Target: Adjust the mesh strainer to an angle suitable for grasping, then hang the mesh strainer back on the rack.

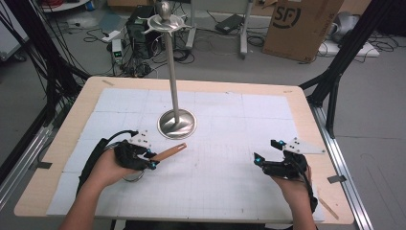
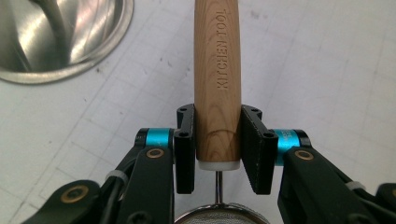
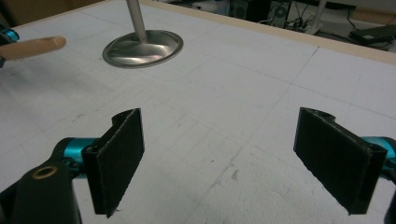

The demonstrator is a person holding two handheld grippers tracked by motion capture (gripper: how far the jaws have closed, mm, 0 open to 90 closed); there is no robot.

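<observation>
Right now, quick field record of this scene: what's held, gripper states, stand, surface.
held item: wooden-handled kitchen strainer, handle stamped KITCHEN TOOL, mesh bowl end toward the hand
left gripper: jaws shut on the wooden handle near its white end cap
right gripper: jaws wide apart, nothing between them, over bare mat
stand: tall polished metal stand with round base, upright, hooks at top, nothing hanging
handle vs stand: handle tip points toward the base, apart from it
surface: white gridded mat on a wooden table

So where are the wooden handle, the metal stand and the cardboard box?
wooden handle point(image 2: 218, 84): left gripper view, middle of the handle, on its lettering.
metal stand point(image 1: 177, 123): high view, its round base.
cardboard box point(image 1: 301, 26): high view, its printed front.
</observation>
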